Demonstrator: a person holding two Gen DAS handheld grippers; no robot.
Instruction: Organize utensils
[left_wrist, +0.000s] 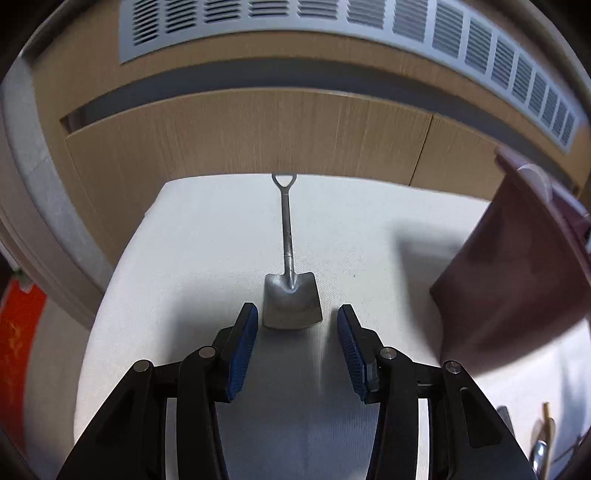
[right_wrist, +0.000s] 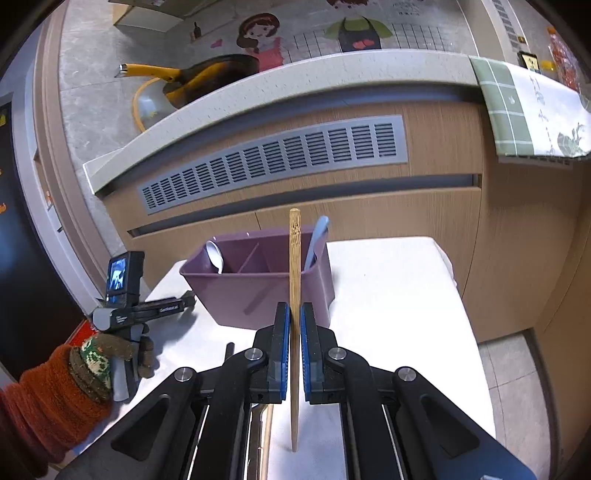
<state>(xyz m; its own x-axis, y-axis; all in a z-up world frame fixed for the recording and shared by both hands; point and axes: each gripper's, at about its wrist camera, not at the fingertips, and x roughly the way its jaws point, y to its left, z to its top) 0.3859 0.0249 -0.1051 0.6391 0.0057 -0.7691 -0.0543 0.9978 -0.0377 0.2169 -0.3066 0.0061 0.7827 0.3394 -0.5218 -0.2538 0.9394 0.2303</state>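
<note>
left tool (left_wrist: 297, 321): my jaws apart, empty, shovel spoon (left_wrist: 291, 295) just ahead on worktop (left_wrist: 207, 236)
right tool (right_wrist: 294, 317): clenched on upright chopstick (right_wrist: 294, 258), near purple caddy (right_wrist: 236, 291)

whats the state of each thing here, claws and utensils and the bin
left claw: open, empty, just short of the shovel spoon
right claw: shut on the chopstick
shovel spoon: lying flat on the white table, untouched
chopstick: held upright, not in the bin
bin: upright on the table, divided inside
white spoon: standing in the bin's left end
blue utensil: standing in the bin's right end
</note>
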